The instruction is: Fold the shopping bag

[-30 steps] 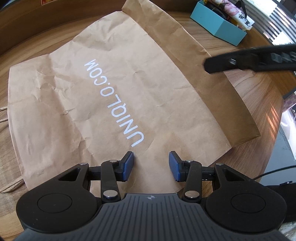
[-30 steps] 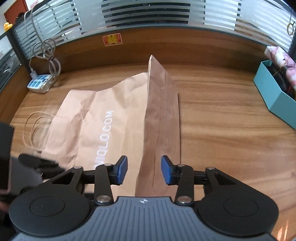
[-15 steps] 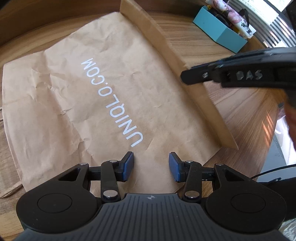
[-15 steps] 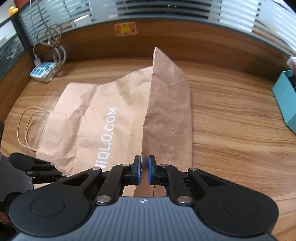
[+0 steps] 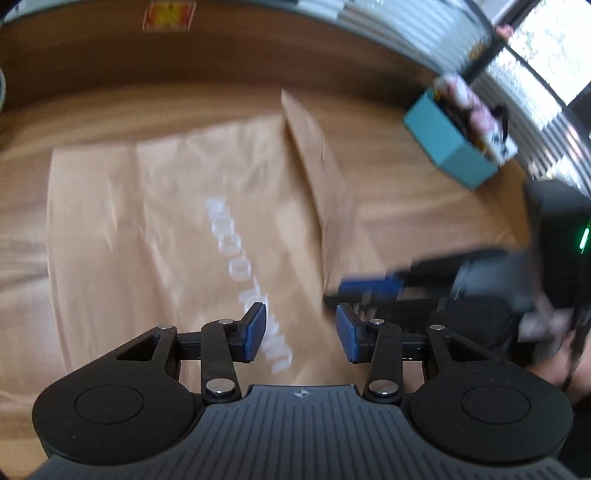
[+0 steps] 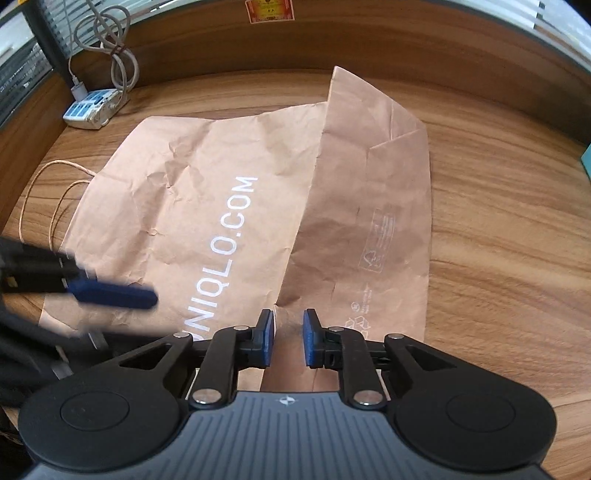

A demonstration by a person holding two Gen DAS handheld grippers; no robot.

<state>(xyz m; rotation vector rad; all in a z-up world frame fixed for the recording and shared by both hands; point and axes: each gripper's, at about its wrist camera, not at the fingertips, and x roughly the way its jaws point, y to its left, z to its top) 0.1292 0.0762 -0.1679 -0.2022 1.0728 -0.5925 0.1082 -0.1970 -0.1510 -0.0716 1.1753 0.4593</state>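
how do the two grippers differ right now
The left gripper has its jaws apart with nothing between them, above the paper bag's printed face; the right gripper is shut on the bag's bottom flap. Both have blue pads and point down at the bag.

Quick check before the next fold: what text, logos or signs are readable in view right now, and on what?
"UNIQLO.COM", first letter partly hidden: white print on the paper bag.
Boxed fine print and recycling marks on the bag's bottom flap: too small to read.
Red and yellow sticker on the wooden wall: unreadable.
Printed packet in the teal box: blurred.
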